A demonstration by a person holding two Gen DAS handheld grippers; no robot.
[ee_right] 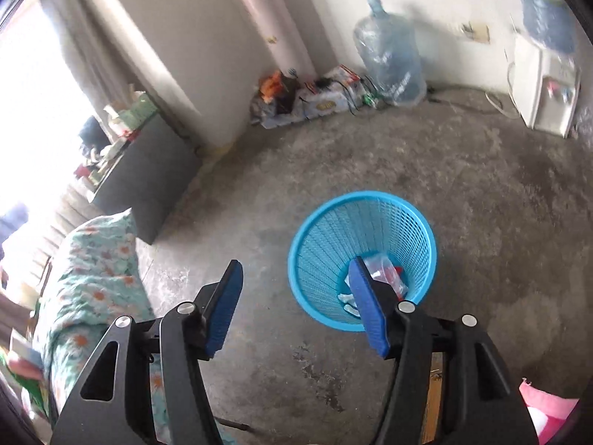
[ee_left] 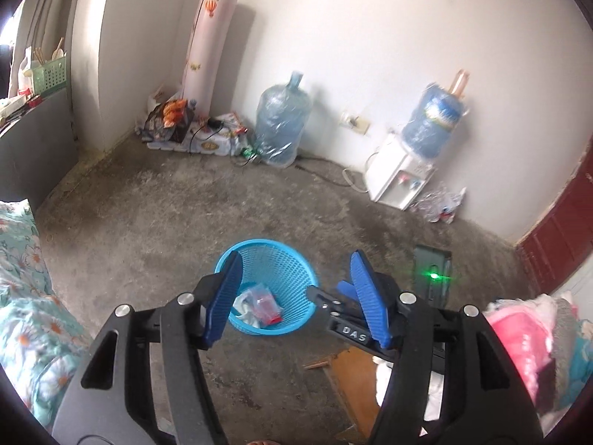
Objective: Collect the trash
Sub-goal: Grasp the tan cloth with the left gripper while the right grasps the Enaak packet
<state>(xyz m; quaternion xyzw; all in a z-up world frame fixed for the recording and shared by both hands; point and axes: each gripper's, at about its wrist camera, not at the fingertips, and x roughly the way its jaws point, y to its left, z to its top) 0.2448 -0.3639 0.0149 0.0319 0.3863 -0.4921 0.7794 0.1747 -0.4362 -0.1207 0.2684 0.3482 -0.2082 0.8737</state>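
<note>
A blue mesh trash basket point(ee_left: 296, 259) stands on the concrete floor, and it also shows in the right wrist view point(ee_right: 326, 218). Crumpled plastic wrappers with a red piece point(ee_left: 263, 304) lie in its bottom; they show in the right wrist view too point(ee_right: 385, 270). My left gripper point(ee_left: 294, 282) is open and empty above the basket. My right gripper point(ee_right: 296, 289) is open and empty, above the floor at the basket's left rim. The right gripper's tip point(ee_left: 344, 291) shows in the left wrist view, just right of the basket.
A floral quilt point(ee_right: 92, 282) lies at the left. A pink cloth point(ee_left: 519, 341) lies at the right. A water dispenser point(ee_left: 404, 170), an empty water jug point(ee_left: 281, 126), a rolled mat point(ee_left: 207, 48) and bags of clutter point(ee_left: 174, 118) line the far wall. A dark box with a green light point(ee_left: 433, 274) stands on the floor.
</note>
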